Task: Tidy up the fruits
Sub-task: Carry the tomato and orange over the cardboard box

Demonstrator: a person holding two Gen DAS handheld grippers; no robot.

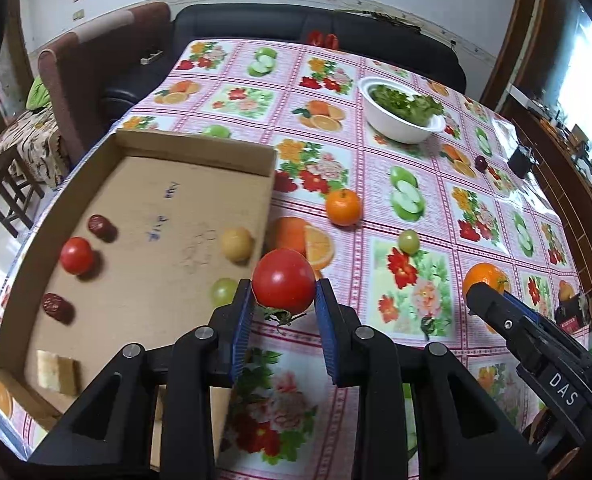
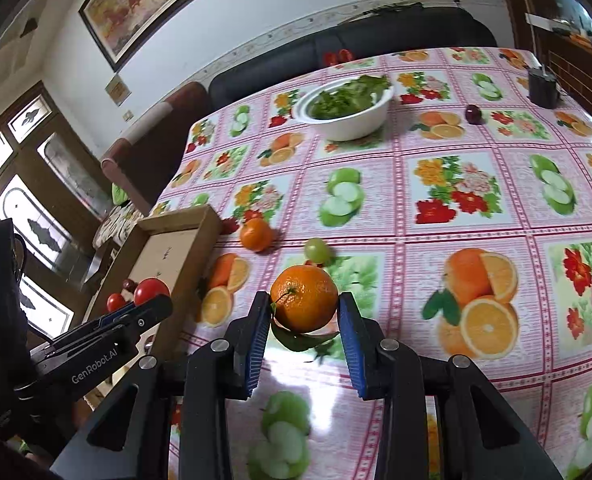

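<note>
Left claw [image 1: 283,300] gripping tomato [image 1: 283,283], right claw [image 2: 304,312] bracketing orange [image 2: 304,298]

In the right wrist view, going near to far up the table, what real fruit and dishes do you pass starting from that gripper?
Right gripper around the leafy orange → green grape → small orange → dark plum → white bowl of greens.

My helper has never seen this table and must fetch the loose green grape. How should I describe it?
Start at the cardboard box, then look past its right wall on the floral tablecloth. The green grape lies there alone, between two mandarins. It is small, pale green and round; another grape sits inside the box.
</note>
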